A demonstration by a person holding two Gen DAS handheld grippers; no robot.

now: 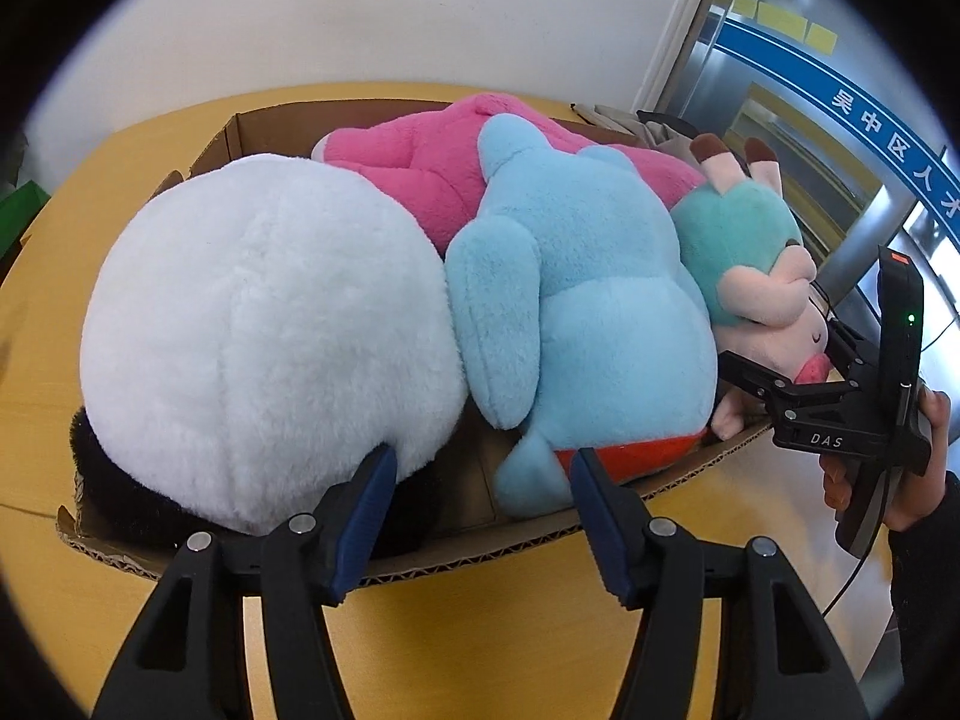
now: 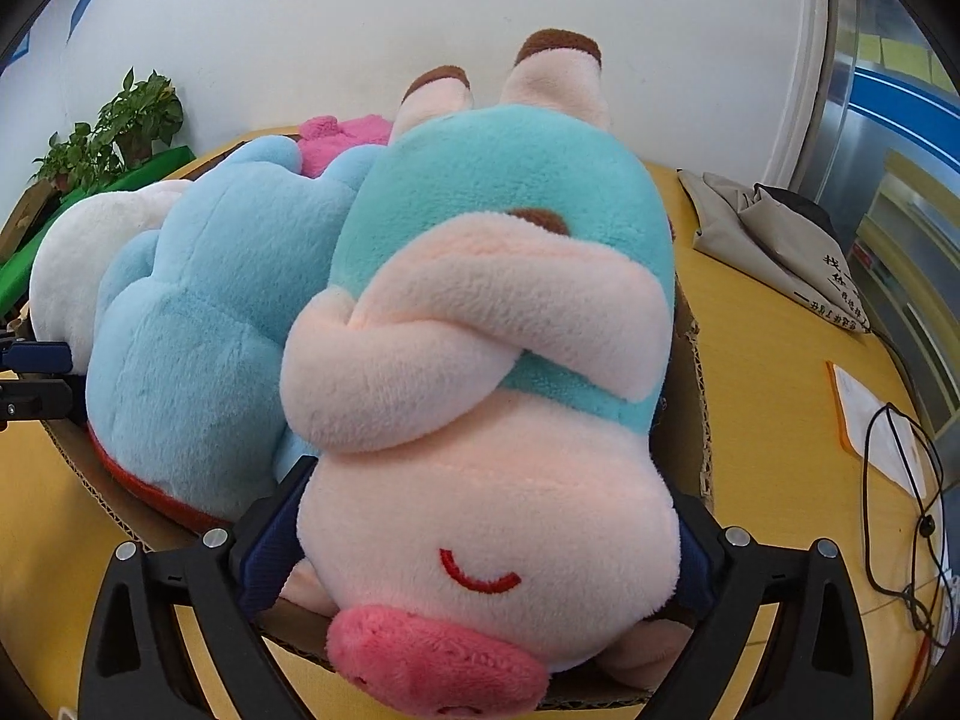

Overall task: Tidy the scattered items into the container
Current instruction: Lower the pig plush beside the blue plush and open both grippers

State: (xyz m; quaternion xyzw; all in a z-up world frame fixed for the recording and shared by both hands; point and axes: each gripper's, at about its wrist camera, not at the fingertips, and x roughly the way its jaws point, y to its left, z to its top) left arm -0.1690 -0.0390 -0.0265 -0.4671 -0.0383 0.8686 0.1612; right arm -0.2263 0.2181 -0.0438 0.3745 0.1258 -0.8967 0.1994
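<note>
Straddling the head of the pig plush (image 2: 480, 372) with fingers spread, right gripper (image 2: 480, 546) at the near end of the cardboard box (image 1: 480, 558), probably seating the toy; clamped or merely touching, cannot tell. Left gripper (image 1: 480, 480) apart and empty at the rim. Box on tabletop (image 2: 774, 396), crowded by white plush (image 1: 270, 324), blue plush (image 1: 576, 300), pink plush (image 1: 432, 162); cable (image 2: 900, 510) and cloth bag (image 2: 774, 228) beside.

Four plush toys pack the brown cardboard box (image 1: 456, 558) rim to rim, leaving only a narrow gap at its near wall between the white round plush (image 1: 264, 336) and light-blue plush (image 1: 576, 312).
</note>
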